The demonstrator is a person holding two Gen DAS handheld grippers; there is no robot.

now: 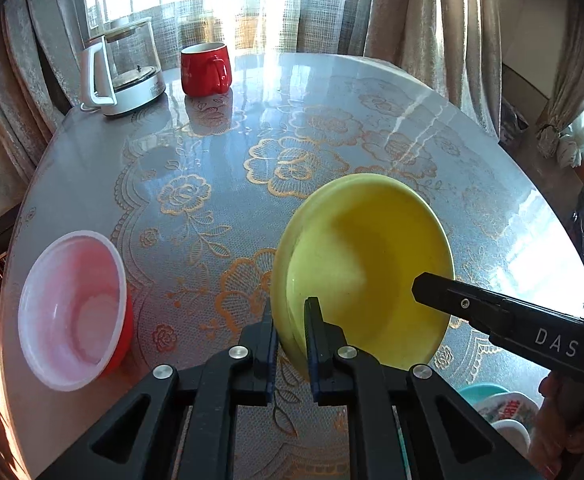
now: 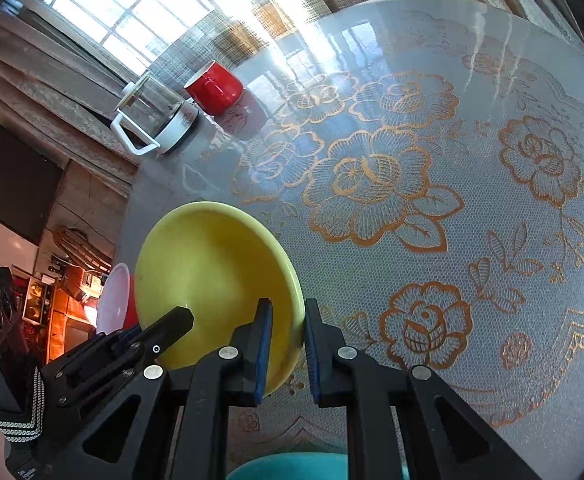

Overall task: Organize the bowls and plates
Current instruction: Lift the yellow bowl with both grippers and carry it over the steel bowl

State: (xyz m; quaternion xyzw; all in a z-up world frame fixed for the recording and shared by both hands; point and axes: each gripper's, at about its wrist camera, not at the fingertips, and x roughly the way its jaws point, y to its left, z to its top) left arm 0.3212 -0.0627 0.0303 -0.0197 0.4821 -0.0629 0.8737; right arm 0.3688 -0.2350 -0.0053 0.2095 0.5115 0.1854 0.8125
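I see both tools pinching the yellow bowl [image 1: 362, 268]: left gripper [image 1: 292, 320] clamps its near-left rim, right gripper [image 2: 286, 334] its right rim. Bowl is tilted above the table [image 1: 372, 92]. Pink bowl [image 1: 72, 312] sits to my left tool's left.

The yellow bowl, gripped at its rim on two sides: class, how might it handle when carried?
The yellow bowl looks rigid, keeping its shape between both sets of jaws. Its glossy surface hints it could slip. Being tilted, held only by thin rim edges, it may pivot.
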